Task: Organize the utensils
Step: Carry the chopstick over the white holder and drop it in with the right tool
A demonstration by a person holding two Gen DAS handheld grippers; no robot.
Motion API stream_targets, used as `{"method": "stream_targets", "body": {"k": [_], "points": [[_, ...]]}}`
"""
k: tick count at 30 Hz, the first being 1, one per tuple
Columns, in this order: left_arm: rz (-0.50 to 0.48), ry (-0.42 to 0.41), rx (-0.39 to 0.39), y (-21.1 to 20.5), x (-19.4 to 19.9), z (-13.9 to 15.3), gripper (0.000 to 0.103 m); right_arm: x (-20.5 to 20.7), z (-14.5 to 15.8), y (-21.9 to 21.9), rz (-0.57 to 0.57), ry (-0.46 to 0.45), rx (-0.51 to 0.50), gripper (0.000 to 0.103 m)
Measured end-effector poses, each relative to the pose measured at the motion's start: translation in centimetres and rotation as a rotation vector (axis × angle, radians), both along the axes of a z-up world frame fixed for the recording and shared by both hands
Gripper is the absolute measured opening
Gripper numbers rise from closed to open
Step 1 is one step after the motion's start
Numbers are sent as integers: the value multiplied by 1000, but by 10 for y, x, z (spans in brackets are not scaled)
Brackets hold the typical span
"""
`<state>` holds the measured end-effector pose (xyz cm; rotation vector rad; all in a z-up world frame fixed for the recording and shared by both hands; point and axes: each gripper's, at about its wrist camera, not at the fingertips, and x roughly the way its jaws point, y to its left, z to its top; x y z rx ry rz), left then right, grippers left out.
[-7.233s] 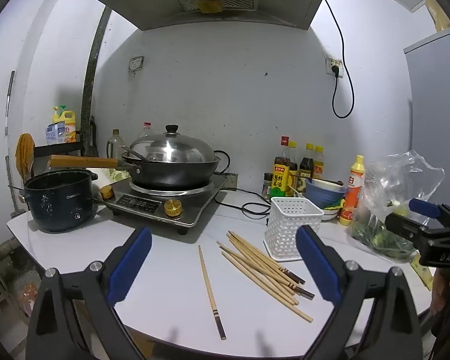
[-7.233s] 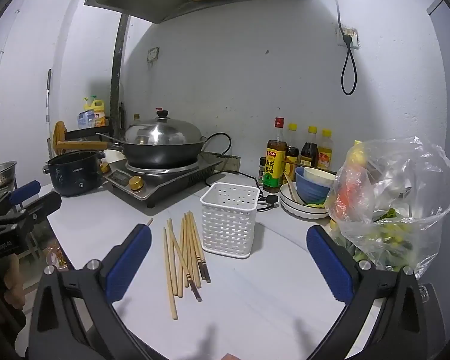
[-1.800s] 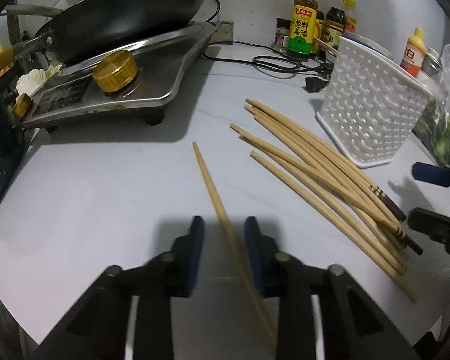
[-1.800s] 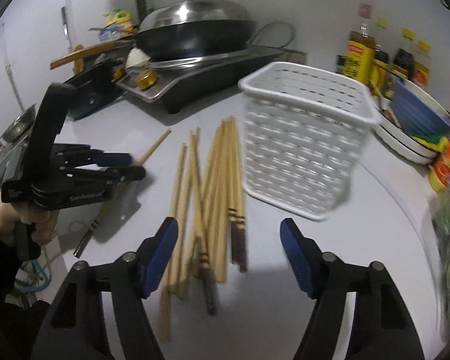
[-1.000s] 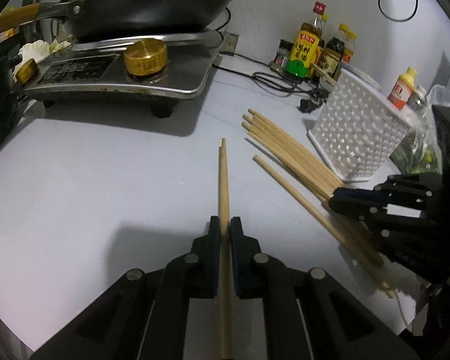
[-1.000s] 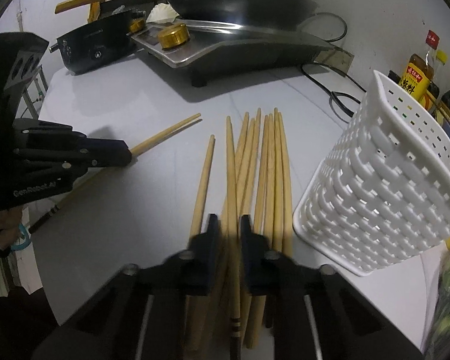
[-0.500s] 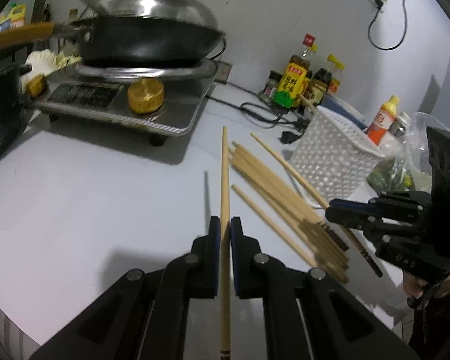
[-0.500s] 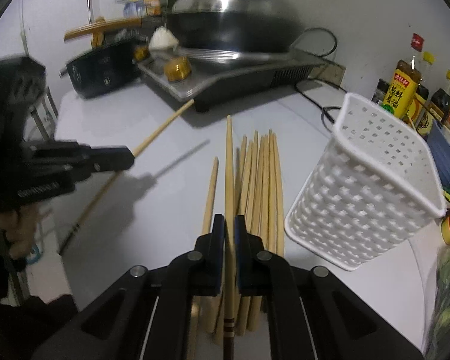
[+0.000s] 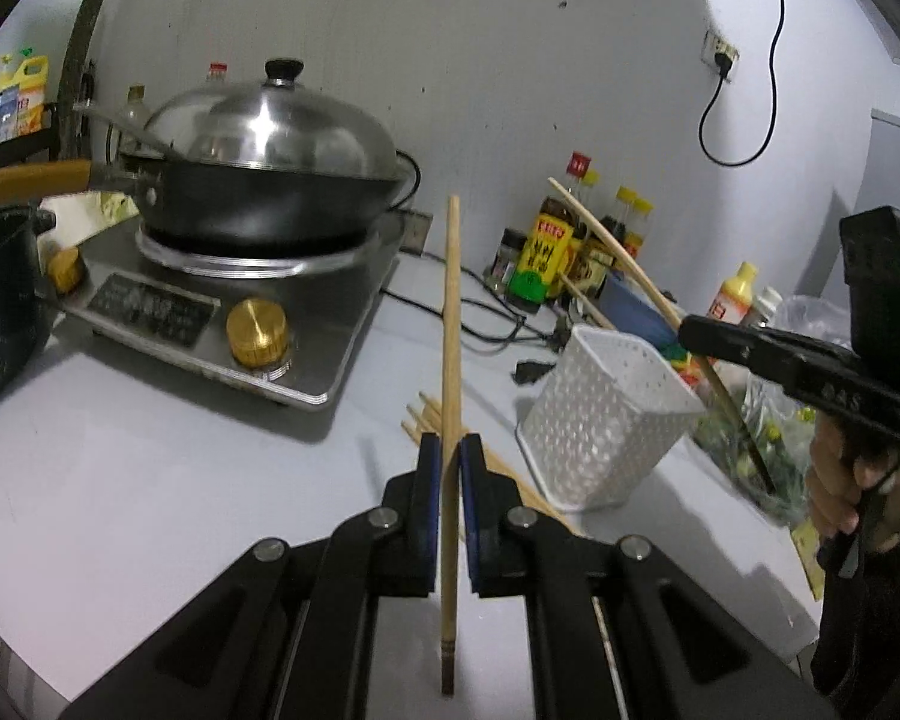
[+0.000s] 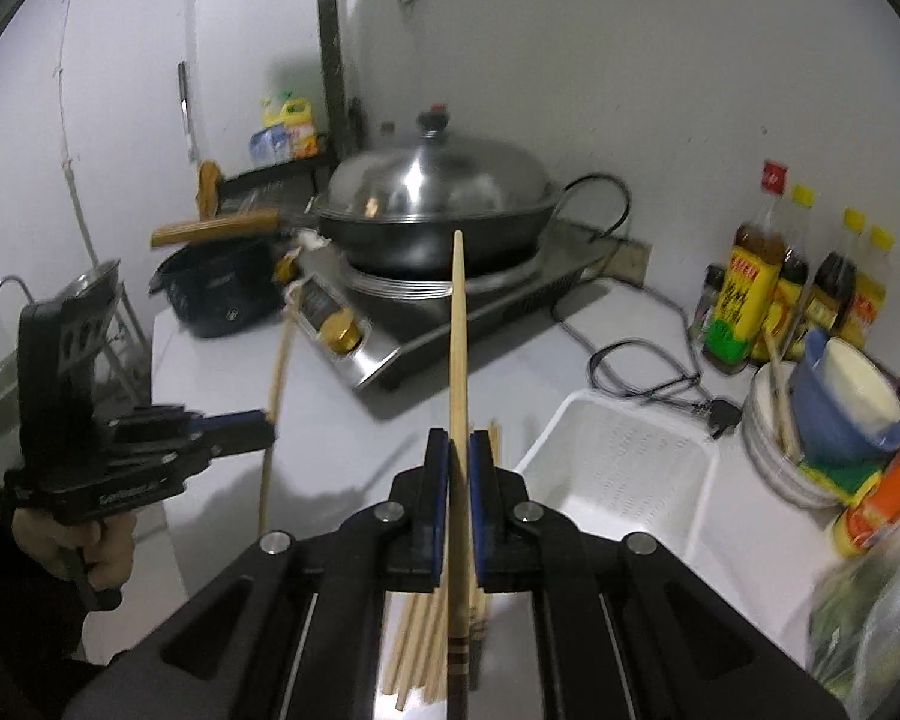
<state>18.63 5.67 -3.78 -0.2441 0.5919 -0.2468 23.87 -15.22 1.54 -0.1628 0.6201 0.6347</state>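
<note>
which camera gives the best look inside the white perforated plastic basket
The right wrist view: it looks down past the rim of the white perforated plastic basket, showing no chopsticks in the visible interior. The left wrist view shows mainly its outer wall from the side, the interior mostly hidden.

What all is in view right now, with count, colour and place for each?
held chopsticks: two, pale wood, one in each gripper, lifted off the counter
loose chopsticks: several, pale wood, on the counter beside the basket
basket: one, white, nothing visible inside
wok: one, black, steel lid, on the cooker
cooker: one, silver, brass-coloured knob
pot: one, dark, beyond the cooker
sauce bottles: several, by the wall
bowl: one, blue, on white plates
left gripper: black, blue pads, shut
right gripper: same, shut
</note>
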Motion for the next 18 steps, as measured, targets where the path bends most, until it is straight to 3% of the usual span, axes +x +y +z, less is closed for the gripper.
{"method": "stream_targets", "body": {"k": [11, 18], "points": [[5, -48, -47, 15, 20, 22, 6, 56, 44, -9, -66, -133, -12, 6], [0, -83, -49, 18, 23, 36, 6, 85, 26, 8, -82, -161, -49, 6]]}}
